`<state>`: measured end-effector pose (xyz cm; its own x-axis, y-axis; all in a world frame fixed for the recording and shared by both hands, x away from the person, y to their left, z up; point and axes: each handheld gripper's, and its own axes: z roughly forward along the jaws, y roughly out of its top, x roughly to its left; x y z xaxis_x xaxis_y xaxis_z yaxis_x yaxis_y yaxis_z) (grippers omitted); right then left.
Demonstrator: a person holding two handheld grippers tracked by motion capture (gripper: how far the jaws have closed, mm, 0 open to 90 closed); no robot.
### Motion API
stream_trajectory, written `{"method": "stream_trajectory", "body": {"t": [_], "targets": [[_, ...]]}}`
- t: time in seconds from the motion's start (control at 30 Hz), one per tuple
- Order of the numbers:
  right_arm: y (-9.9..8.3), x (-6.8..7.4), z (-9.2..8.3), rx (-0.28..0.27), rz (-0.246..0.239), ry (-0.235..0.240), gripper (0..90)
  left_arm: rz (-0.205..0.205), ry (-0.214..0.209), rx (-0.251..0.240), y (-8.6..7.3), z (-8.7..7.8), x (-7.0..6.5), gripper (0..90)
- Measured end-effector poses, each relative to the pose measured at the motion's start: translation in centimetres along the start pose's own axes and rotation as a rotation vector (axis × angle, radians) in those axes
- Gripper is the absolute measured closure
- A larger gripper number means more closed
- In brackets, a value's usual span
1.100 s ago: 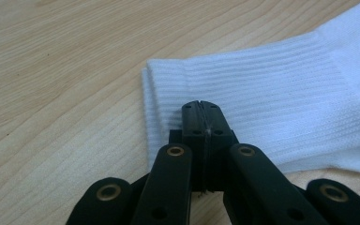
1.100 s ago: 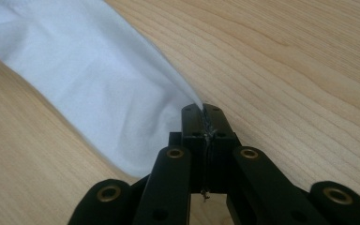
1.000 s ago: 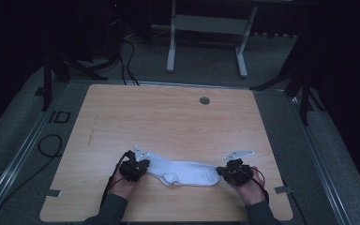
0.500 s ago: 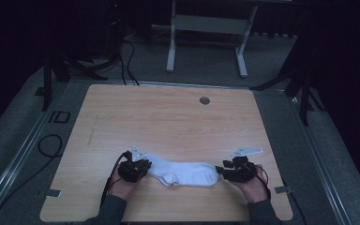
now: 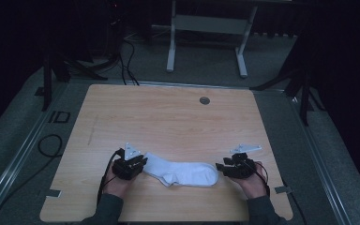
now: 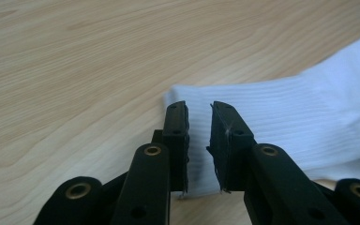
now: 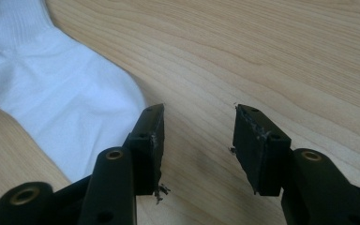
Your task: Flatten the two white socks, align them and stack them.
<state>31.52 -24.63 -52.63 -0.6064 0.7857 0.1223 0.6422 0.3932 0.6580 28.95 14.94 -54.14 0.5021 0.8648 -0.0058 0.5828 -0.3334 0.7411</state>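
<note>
A light wooden table (image 5: 168, 122) with a small round grommet (image 5: 204, 100) near its far edge stands on grey carpet (image 5: 14, 140). Beyond it a pale metal desk frame (image 5: 206, 33) rests on two feet, with black cables (image 5: 126, 56) trailing across the floor beside it. The room behind is dark, and what may be black stands (image 5: 304, 84) flank the table.

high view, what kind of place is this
Probably a lab or workshop set up for recording: a bare wooden table on grey carpet, cables on the floor, and a metal stand behind, in a dark room.
</note>
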Motion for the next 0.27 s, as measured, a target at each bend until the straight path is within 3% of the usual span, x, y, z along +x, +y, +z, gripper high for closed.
{"method": "stream_trajectory", "body": {"t": [0.27], "targets": [[-0.2,-0.5,0.2,0.001,0.011,-0.006,52.9,-0.054,0.077,0.004,-0.4,-0.3,2.0,71.6]]}}
